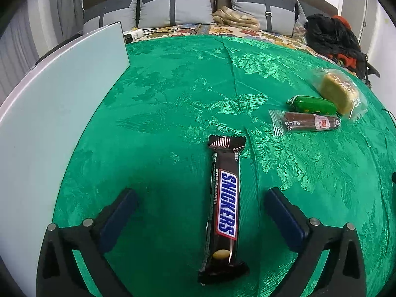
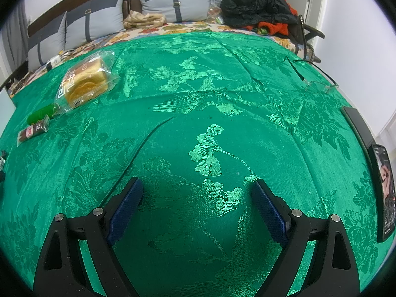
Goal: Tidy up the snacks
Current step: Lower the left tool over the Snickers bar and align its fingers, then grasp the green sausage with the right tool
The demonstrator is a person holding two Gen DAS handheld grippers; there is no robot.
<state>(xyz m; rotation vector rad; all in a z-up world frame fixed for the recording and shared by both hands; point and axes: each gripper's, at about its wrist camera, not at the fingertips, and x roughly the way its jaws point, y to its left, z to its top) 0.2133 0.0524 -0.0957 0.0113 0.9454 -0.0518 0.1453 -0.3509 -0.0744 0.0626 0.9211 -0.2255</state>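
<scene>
A pale blue flat board lies at the left of the green brocade-covered counter. The left gripper has its fingers spread wide around the brown Snickers bar lying lengthwise between them, untouched; further right lie a brown wrapped roll, green sausage-shaped packet and bagged yellow cake. The right gripper gapes empty over bare cloth.

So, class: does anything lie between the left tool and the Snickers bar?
Nothing visible does. The Snickers bar lies lengthwise on the green cloth between the open fingers of the left tool, untouched.

"SNICKERS" in white letters on the brown candy bar wrapper; other packets' print unreadable.
</scene>
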